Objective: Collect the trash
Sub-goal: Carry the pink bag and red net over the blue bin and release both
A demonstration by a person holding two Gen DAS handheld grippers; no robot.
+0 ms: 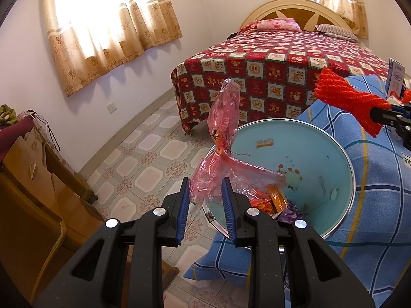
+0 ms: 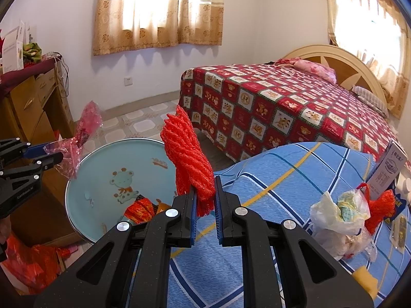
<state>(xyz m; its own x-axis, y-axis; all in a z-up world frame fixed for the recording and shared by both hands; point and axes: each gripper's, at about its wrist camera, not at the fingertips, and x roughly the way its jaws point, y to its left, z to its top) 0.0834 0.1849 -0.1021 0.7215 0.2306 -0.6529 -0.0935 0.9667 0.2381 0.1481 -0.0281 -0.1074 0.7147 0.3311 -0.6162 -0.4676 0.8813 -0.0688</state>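
Pink bag (image 1: 226,138) pinched in left hand-held gripper (image 1: 205,200) overhangs bin rim (image 1: 352,169); right hand-held gripper (image 2: 205,200) pinches red netting (image 2: 187,154).

Pink bag (image 1: 226,138), red net (image 2: 188,154), lt-blue basin (image 1: 308,154).

Text on the tilted white card (image 2: 388,170) too small.

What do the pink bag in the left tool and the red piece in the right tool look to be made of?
Pink bag: thin, translucent plastic film, glossy and crinkled; the floor shows through it. Red piece: looks like foam mesh netting or a ribbed knit, matte and textured with raised ridges; it stands stiffly above the right tool. Which of the two I can't settle.
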